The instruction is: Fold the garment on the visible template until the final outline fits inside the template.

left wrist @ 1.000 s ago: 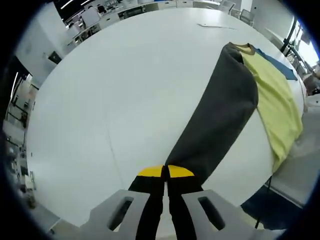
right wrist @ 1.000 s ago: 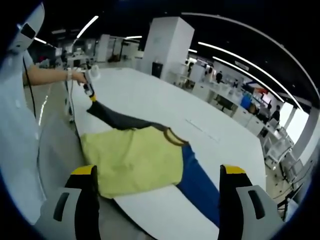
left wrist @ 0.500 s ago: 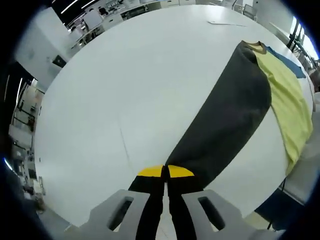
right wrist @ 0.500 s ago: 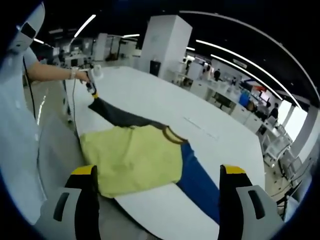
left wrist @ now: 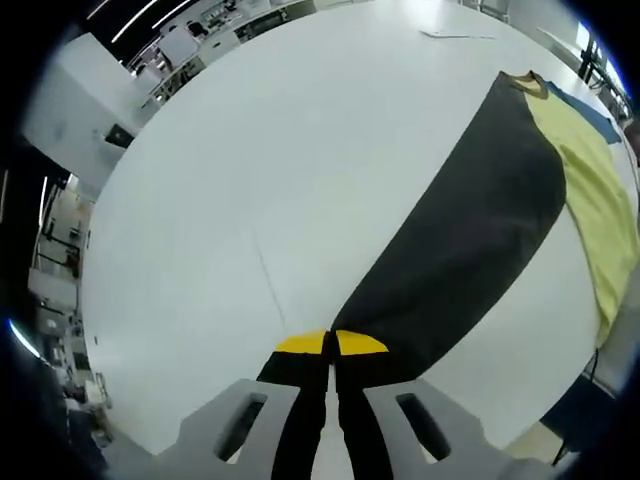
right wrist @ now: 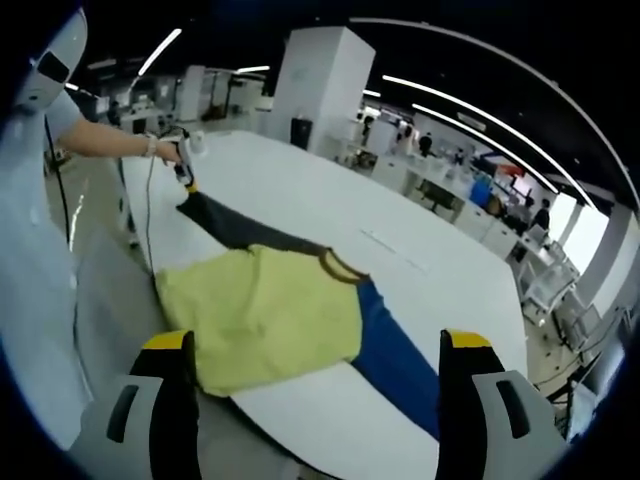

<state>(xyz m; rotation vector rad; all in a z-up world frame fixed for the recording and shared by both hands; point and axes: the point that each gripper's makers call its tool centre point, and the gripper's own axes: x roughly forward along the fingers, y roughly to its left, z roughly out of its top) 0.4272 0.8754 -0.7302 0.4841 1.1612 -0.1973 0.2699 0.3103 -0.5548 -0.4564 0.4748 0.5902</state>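
A garment lies on the white round table [left wrist: 250,150]: yellow body [left wrist: 592,190], brown collar [left wrist: 525,80], one dark grey sleeve [left wrist: 470,240], one blue sleeve [left wrist: 592,105]. My left gripper [left wrist: 330,345] is shut on the end of the dark grey sleeve, which stretches away from it to the upper right. In the right gripper view the yellow body [right wrist: 265,315] hangs partly over the near table edge, with the blue sleeve [right wrist: 395,360] to its right. My right gripper [right wrist: 315,345] is open above it, holding nothing. The left gripper [right wrist: 183,175] shows far left, at the dark sleeve's [right wrist: 245,232] tip.
A thin pale strip [left wrist: 455,35] lies on the table beyond the collar. A person's arm [right wrist: 100,140] and pale clothing border the left of the right gripper view. A white pillar [right wrist: 315,85], desks and chairs stand behind the table [right wrist: 330,200].
The left gripper has drawn the dark sleeve further out along the table, so it lies longer and straighter. The right gripper has stayed open and nearly still.
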